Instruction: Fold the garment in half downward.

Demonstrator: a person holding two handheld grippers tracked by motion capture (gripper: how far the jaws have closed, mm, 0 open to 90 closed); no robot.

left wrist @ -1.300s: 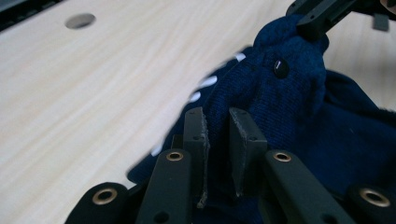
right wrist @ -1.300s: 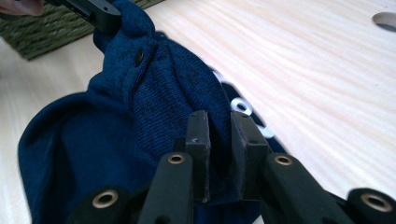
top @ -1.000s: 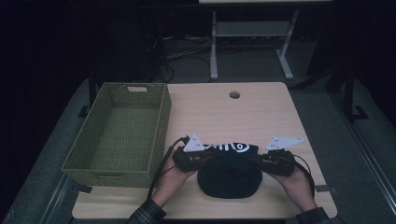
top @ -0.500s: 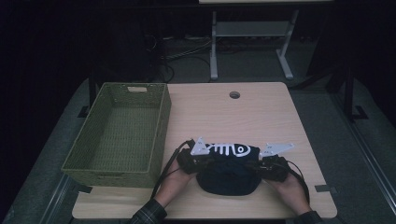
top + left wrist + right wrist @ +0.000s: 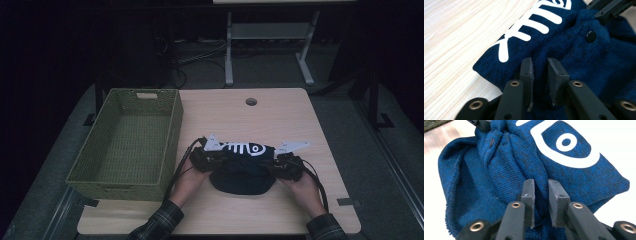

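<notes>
Two grippers on navy knit garment [image 5: 242, 170], lower centre of frame on desk [image 5: 280, 120]. Left gripper [image 5: 540, 75] fingers just easing apart, fold of cloth between, grip unclear. Right gripper [image 5: 541, 195] same. Green basket [image 5: 92, 170] at left.

On the desk [image 5: 280, 120] the folded garment [image 5: 242, 172] lies between both grippers' fingers [image 5: 527, 72], the basket [image 5: 125, 137] left of them.
</notes>
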